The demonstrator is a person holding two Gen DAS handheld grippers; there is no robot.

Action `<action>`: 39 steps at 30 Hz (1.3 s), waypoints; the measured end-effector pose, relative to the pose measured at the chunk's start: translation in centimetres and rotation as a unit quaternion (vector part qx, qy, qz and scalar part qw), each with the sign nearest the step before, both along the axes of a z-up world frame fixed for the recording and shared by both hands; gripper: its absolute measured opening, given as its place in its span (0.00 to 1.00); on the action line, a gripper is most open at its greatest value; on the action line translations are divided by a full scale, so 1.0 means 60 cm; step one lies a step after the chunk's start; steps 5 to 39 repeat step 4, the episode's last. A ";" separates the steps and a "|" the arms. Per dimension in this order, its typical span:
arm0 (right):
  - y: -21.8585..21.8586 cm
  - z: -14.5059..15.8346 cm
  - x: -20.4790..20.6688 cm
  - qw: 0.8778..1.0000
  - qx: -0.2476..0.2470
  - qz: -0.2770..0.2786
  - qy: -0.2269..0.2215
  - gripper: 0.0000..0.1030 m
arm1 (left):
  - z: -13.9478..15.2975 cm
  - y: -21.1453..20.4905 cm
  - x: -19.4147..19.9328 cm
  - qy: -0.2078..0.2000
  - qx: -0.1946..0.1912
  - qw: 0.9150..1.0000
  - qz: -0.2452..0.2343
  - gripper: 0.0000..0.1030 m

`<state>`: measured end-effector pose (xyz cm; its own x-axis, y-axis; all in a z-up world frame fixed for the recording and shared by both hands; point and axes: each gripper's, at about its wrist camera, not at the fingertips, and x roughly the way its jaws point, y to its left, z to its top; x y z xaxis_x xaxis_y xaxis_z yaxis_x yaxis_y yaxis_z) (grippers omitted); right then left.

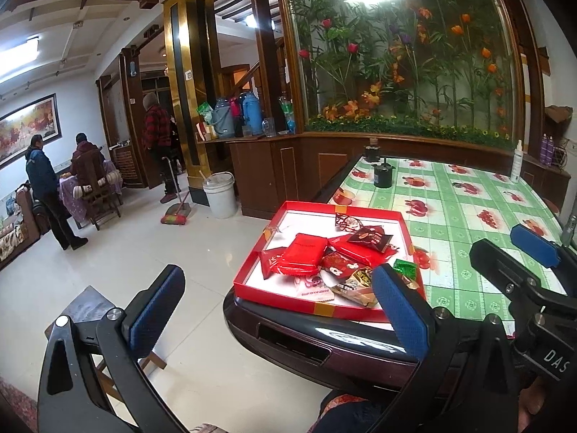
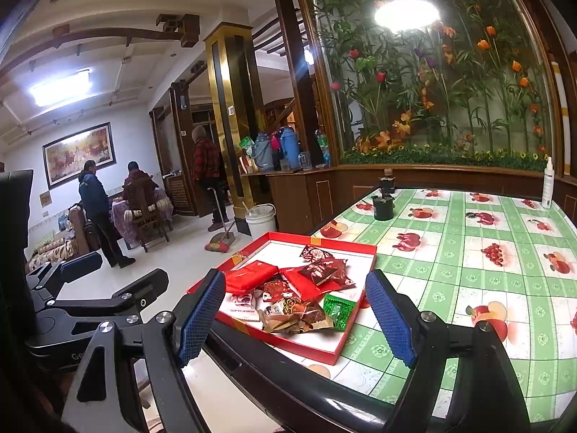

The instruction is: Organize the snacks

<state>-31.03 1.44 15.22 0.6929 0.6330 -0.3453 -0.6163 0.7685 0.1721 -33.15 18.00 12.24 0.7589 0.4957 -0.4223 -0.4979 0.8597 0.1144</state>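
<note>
A shallow red box [image 1: 310, 303] [image 2: 324, 351] sits at the near corner of the table, holding several snack packets: red packs [image 1: 299, 259] [image 2: 249, 276], dark patterned packets [image 1: 369, 234] [image 2: 321, 269], a small green packet [image 1: 405, 267] [image 2: 337, 310] and brown wrappers [image 2: 292, 315]. My left gripper [image 1: 277, 310] is open and empty, held in front of the table edge, near the box. My right gripper [image 2: 295, 319] is open and empty, its fingers framing the box from the near side. The right gripper also shows at the right of the left wrist view [image 1: 533, 245].
The table has a green and white fruit-print cloth [image 2: 468, 252] and a dark rim [image 1: 324, 342]. Two small dark jars [image 2: 383, 207] and a white spray bottle [image 2: 548, 184] stand at the far side. People, chairs, a white bucket [image 1: 219, 195] and a broom stand on the floor left.
</note>
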 end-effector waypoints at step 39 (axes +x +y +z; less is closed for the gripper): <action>-0.001 -0.001 0.001 1.000 0.000 -0.001 0.001 0.79 | 0.003 -0.002 0.003 -0.003 0.001 1.000 -0.002 1.00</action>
